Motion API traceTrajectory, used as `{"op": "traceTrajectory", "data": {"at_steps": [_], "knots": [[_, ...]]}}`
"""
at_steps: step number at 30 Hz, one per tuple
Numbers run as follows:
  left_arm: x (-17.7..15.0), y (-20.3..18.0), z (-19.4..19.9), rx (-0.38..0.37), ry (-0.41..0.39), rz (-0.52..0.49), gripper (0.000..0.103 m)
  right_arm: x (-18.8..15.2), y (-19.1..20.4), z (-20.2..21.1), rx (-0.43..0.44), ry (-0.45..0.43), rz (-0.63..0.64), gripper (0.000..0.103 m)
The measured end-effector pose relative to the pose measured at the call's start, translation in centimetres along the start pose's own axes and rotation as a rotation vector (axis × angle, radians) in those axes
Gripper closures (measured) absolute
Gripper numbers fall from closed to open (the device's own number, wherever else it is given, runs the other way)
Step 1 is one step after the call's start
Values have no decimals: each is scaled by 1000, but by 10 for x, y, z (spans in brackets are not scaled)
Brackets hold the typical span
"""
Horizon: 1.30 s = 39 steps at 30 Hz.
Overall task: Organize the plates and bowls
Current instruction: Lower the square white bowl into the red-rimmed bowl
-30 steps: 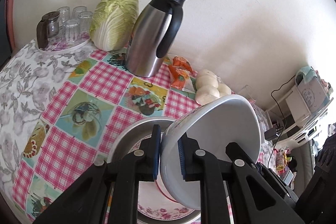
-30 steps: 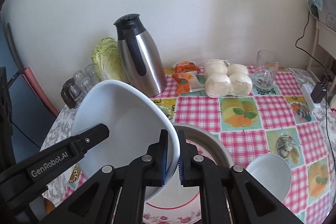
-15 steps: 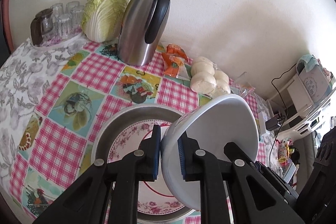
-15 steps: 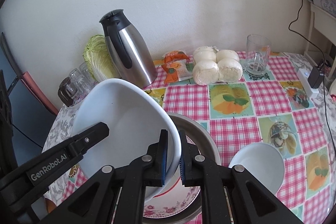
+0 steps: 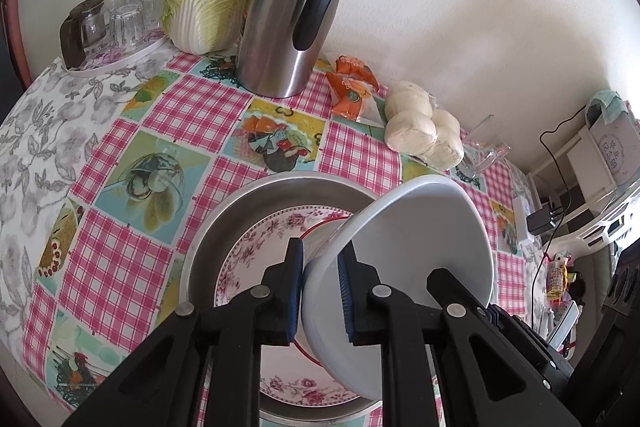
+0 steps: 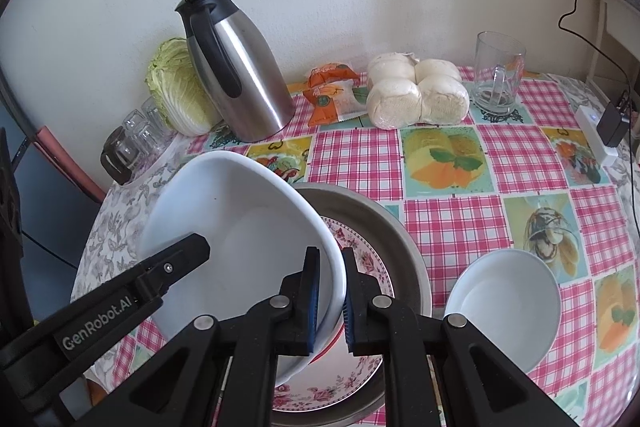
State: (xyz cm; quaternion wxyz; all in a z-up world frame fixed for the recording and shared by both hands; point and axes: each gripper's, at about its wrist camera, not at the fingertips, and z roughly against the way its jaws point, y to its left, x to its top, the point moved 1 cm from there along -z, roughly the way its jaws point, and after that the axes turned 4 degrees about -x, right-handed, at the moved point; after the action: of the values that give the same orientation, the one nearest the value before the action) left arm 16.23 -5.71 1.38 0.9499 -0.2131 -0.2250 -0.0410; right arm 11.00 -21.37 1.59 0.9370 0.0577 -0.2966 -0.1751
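- Jaws: both pairs clamped on one large white bowl point(image 6: 240, 247); left gripper point(image 5: 320, 291) pinches the rim at its 8 o'clock side, right gripper point(image 6: 330, 297) the opposite rim at 4 o'clock, one pad inside the wall, one outside.
- Metal basin point(image 5: 224, 211): round, at 6 o'clock on the checked tablecloth point(image 5: 120, 267); holds the floral plate.
- Large white bowl: tilted steeply over the basin, apparently clear of the plate. Judged glazed ceramic: stiff, heavy, slippery, chippable; best held at two opposite rim points, as now, and set down level.
- Floral plate point(image 5: 260, 239): flat in the basin, beneath the bowl.
- Small white bowl point(image 6: 504, 307): on the cloth at 3 o'clock of the basin, not yet gathered.
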Motion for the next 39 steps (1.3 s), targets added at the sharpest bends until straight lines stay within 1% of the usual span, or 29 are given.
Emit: {"op": "traceTrajectory", "data": {"at_steps": [9, 13, 16, 23, 29, 39], "knots": [[-3, 6, -16, 13, 42, 12, 87, -1, 0, -12, -17, 39, -17, 90], [-3, 7, -19, 44, 42, 4, 85, -2, 0, -19, -27, 56, -31, 90], [-3, 7, -19, 41, 41, 3, 82, -1, 0, -20, -34, 45, -28, 89], [-3, 8, -20, 37, 41, 6, 82, -1, 1, -19, -39, 45, -22, 89], [-2, 11, -19, 17, 48, 25, 82, -1, 1, -19, -35, 48, -33, 89], [1, 11, -1, -2, 18, 26, 81, 1, -2, -10, -39, 31, -45, 89]]}}
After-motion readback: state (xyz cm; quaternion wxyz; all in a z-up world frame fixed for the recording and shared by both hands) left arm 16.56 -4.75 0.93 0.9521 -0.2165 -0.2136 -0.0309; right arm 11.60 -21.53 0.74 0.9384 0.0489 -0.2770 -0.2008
